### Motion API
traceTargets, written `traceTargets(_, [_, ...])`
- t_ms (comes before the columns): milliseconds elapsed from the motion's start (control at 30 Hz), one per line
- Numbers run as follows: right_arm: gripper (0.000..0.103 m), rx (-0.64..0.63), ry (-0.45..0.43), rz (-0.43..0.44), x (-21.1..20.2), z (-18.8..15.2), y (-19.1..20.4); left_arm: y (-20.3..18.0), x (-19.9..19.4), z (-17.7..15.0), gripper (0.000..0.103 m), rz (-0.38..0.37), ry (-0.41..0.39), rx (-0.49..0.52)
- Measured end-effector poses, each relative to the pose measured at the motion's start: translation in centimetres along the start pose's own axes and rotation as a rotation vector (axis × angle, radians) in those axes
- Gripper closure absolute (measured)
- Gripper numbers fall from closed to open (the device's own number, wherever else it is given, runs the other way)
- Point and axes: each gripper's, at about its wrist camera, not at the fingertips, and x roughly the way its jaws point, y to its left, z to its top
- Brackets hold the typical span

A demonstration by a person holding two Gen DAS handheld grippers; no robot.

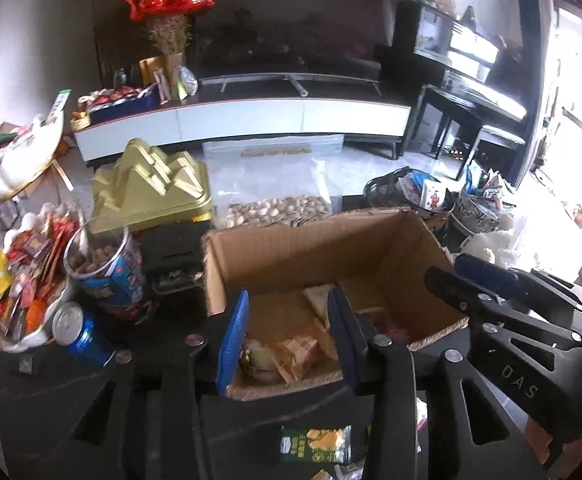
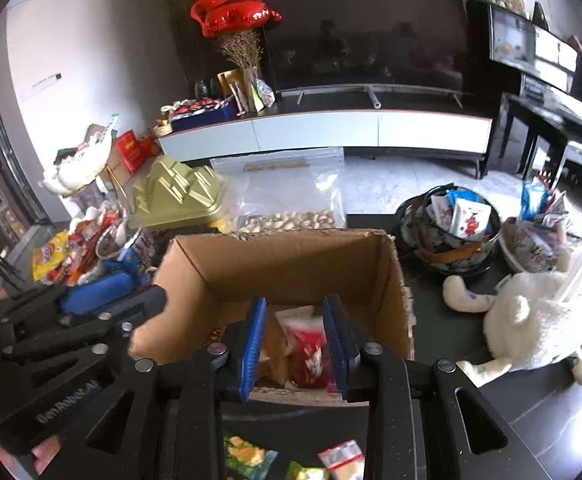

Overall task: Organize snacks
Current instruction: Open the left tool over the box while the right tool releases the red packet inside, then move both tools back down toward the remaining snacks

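Presently both my tongs hung over the open cardboard box (image 1: pixel 323 256) on the dark desk (image 1: pixel 51 392). My left tongs (image 1: pixel 289 336) stood partly open, nothing pinched; an orange snack packet (image 1: pixel 295 354) lay below on the box floor. My right tongs (image 2: pixel 295 340) likewise stood partly open, a red packet (image 2: pixel 309 346) loose beneath them. Judgement: the drop-off step was finishing. Next move calls for lifting clear and fetching the green packet (image 1: pixel 317 444) lying before the box.
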Motion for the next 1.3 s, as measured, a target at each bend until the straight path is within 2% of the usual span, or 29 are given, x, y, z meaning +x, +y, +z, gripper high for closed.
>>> traceTargets(233, [0.070,-0.029,-0.011,0.020,-2.3,-2.0,0.4,-0.6,-3.0,-2.0,0.062,-0.025,-0.024,-0.004])
traceTargets(533, [0.070,-0.066,0.002,0.054,-4.5,-4.9,0.7,-1.4,-4.9,-5.0,0.062,-0.031,0.001,-0.020])
traceTargets(1300, [0.070,-0.190,0.134,0.094,-3.9,-12.0,1.2,-2.5,-3.2,-13.5,0.062,-0.062,0.167,-0.115])
